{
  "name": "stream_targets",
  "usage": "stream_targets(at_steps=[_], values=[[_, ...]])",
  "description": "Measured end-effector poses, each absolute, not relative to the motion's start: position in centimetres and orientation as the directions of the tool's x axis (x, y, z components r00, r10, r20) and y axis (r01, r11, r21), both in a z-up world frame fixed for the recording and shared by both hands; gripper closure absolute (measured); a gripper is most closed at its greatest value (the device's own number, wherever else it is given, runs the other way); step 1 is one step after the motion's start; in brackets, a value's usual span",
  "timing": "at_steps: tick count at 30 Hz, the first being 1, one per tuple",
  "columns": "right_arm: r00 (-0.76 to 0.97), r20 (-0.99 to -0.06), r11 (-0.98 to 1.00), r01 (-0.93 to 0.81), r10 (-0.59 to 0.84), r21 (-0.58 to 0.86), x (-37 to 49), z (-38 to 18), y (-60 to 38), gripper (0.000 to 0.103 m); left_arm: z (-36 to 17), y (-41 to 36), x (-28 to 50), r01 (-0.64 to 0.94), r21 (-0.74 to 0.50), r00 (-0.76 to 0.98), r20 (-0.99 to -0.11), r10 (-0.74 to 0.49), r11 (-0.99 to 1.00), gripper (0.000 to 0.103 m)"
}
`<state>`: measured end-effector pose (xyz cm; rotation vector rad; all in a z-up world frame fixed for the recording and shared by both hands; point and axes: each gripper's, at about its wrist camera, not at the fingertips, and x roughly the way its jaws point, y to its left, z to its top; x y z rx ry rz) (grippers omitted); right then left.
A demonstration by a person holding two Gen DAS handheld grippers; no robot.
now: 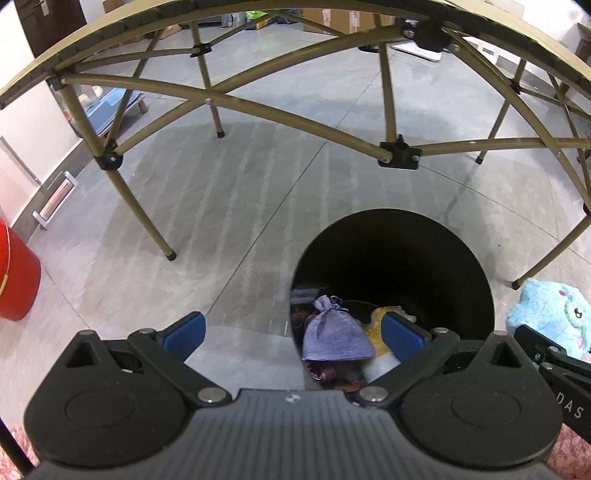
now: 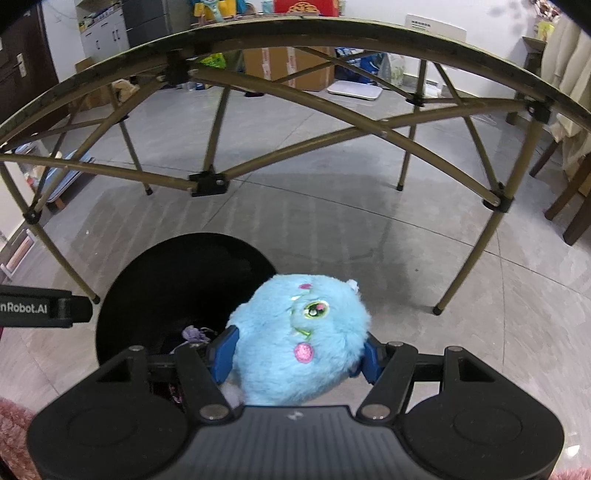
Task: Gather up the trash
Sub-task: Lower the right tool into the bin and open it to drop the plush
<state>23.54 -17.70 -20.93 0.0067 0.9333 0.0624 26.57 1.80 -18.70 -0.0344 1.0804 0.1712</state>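
**Blue plush toy held at the rim of the black bin**

The right hand-held gripper (image 2: 295, 356) is clamped on a fluffy blue plush toy (image 2: 301, 339), its blue pads (image 2: 224, 352) pressing into the fur on both sides. The toy has a green eye and pink spots, and it sits just at the right edge of the black bin (image 2: 173, 280), partly over the opening. In the left wrist view the same toy (image 1: 550, 317) shows at the far right, beside the bin (image 1: 391, 254).

The left hand-held gripper (image 1: 293, 334) is spread wide and holds nothing. Its right pad (image 1: 400, 338) hangs over the bin's mouth, while the left one is over the grey tiled floor (image 1: 221, 206). Inside the bin lie a small purple drawstring pouch (image 1: 332, 332), a yellow soft item (image 1: 380, 328) next to it, and darker things underneath that are too dim to make out.

The bin stands on the floor in front of a folding worktop (image 2: 295, 33), whose tan crossed legs (image 1: 147, 206) span both views. A red container (image 1: 14, 280) stands at the left edge, and cardboard boxes (image 2: 288, 66) sit against the far wall.
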Motion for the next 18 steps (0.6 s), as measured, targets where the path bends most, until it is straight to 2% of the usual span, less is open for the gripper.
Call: stream_targets(at_steps=[18], values=[[0.552,-0.826,0.988,-0.144,0.118,0.045,25.6,-21.9,-11.5,0.039,-19.2,7.9,25.5,-0.262,0.064,0.428,-0.887,0.175,0.963,0.0]])
